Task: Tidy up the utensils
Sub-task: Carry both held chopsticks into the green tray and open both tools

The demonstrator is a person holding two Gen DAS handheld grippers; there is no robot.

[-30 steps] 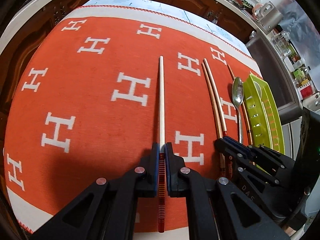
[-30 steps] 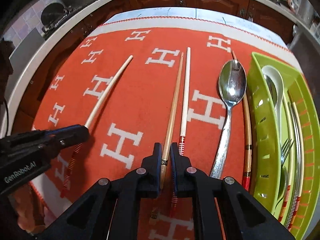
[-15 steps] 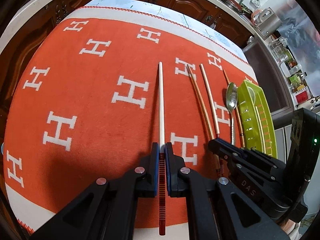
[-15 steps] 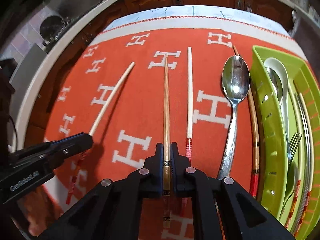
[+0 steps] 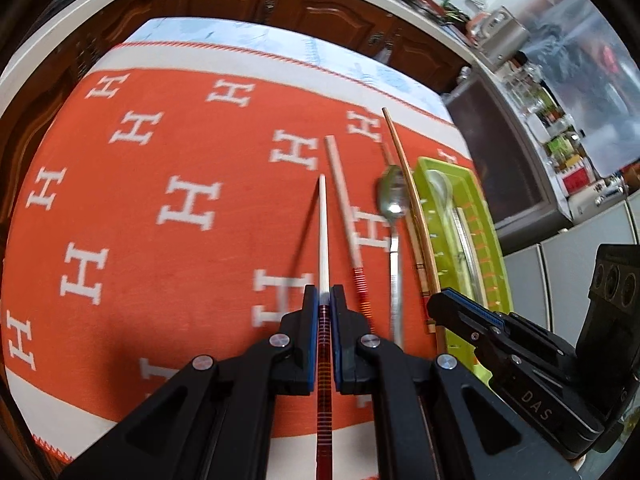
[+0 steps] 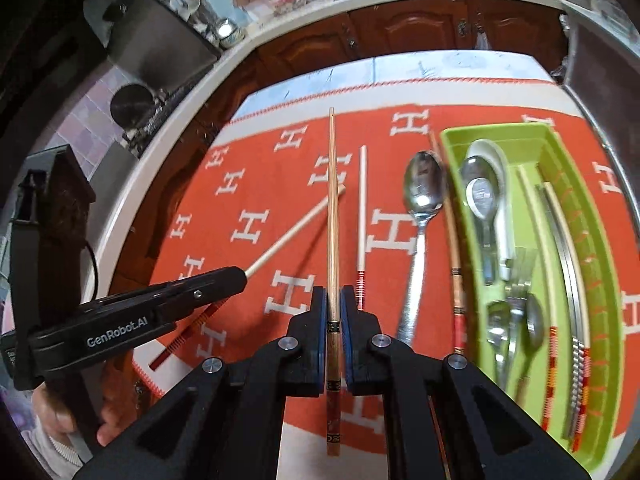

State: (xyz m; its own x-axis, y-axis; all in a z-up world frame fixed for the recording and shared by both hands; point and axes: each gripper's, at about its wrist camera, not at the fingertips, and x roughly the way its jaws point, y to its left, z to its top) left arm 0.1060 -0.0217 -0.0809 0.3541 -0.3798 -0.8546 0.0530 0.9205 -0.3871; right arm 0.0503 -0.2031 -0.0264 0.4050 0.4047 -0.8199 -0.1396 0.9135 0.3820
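My left gripper (image 5: 324,296) is shut on a pale chopstick (image 5: 322,232) with a red banded handle and holds it above the orange cloth. My right gripper (image 6: 334,296) is shut on a brown wooden chopstick (image 6: 332,200), also lifted. On the cloth lie another pale chopstick (image 6: 362,208), a steel spoon (image 6: 422,200) and a brown chopstick (image 6: 454,248) beside the green tray (image 6: 456,184). The tray holds spoons, forks and several chopsticks. In the left wrist view the right gripper (image 5: 436,304) holds its chopstick (image 5: 408,184) over the spoon (image 5: 392,200) near the tray (image 5: 492,240).
The orange cloth with white H marks (image 5: 160,200) covers the table. Wooden cabinets (image 6: 400,28) and a white counter edge run behind it. A grey appliance (image 5: 508,152) stands to the right of the table.
Both grippers have lifted their chopsticks off the cloth and swung right toward the green tray. The right gripper closed on the brown chopstick during the last second.
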